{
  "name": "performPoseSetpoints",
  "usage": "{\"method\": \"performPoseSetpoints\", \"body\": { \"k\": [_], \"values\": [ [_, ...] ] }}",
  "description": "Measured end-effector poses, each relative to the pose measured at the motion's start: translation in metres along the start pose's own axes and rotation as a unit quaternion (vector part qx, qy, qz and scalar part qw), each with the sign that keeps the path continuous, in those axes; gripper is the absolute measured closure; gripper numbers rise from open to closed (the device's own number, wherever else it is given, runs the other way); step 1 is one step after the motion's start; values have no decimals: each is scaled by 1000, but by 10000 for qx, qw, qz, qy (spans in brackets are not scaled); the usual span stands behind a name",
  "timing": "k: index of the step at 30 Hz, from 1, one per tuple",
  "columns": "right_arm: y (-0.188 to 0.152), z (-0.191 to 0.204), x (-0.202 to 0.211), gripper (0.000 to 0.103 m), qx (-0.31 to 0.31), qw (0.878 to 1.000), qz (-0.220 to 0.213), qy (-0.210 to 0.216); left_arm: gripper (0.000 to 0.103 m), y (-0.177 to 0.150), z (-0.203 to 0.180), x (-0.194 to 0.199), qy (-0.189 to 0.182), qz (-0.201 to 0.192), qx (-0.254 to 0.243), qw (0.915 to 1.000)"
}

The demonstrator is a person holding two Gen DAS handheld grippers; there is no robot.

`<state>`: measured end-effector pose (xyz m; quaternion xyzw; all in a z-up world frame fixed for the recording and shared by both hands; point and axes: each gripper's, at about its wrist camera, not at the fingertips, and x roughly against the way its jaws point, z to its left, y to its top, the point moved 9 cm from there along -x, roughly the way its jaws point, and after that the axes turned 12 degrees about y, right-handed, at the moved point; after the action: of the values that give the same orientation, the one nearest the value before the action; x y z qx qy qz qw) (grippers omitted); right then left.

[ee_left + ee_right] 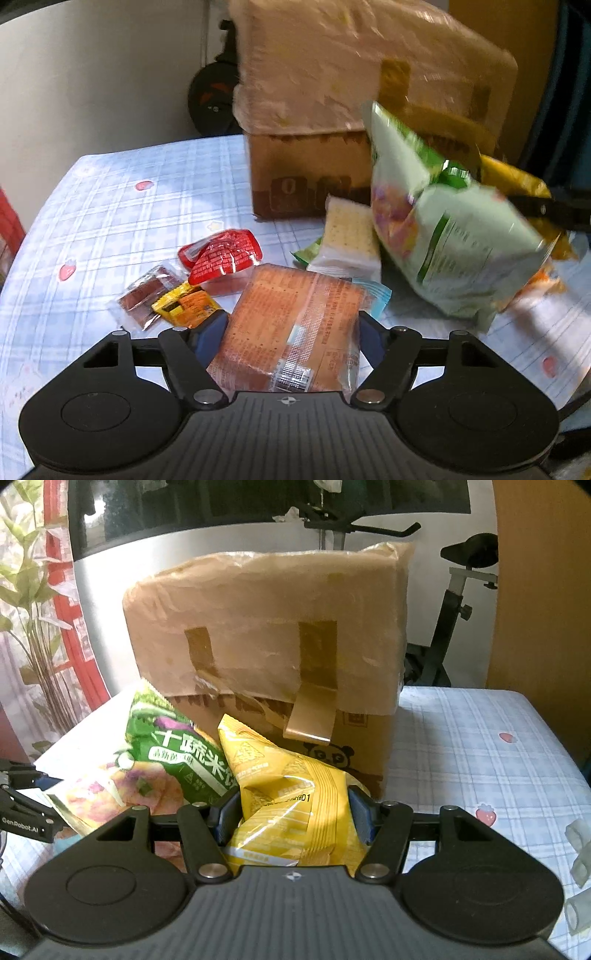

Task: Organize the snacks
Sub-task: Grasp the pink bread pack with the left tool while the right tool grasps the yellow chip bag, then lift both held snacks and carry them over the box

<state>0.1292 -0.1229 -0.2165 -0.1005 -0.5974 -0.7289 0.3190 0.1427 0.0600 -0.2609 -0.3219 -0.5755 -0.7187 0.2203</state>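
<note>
My left gripper (293, 328) is shut on an orange cracker pack (295, 328) just above the checked tablecloth (129, 206). My right gripper (293, 812) is shut on a yellow snack bag (291, 794) in front of the cardboard box (269, 635). A green chip bag (166, 760) leans beside the yellow bag; it also shows in the left wrist view (443, 229). A red packet (221, 254), a brown packet (144, 295), a yellow-orange packet (184, 304) and a pale cracker pack (349, 236) lie on the cloth.
The taped cardboard box (351, 110) stands at the back of the table. An exercise bike (454, 602) and a wooden panel (543, 590) stand behind. White tube-like pieces (580, 856) lie at the right edge. A plant (33, 609) stands at left.
</note>
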Motion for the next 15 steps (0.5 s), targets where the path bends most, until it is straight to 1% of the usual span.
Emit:
{"method": "performPoseSetpoints", "body": {
  "k": [4, 9, 12, 15],
  "values": [
    [4, 2, 5, 41, -1, 10000, -86, 47, 28, 5, 5, 17, -72, -132, 232, 9996],
    [7, 4, 8, 41, 38, 9999, -129, 88, 28, 6, 7, 36, -113, -189, 316, 9993],
    [8, 6, 10, 41, 43, 9998, -154, 125, 28, 8, 12, 44, -52, -256, 443, 9987],
    [15, 14, 14, 41, 107, 9994, -250, 202, 28, 19, 19, 54, 12, -435, 585, 9973]
  ]
}}
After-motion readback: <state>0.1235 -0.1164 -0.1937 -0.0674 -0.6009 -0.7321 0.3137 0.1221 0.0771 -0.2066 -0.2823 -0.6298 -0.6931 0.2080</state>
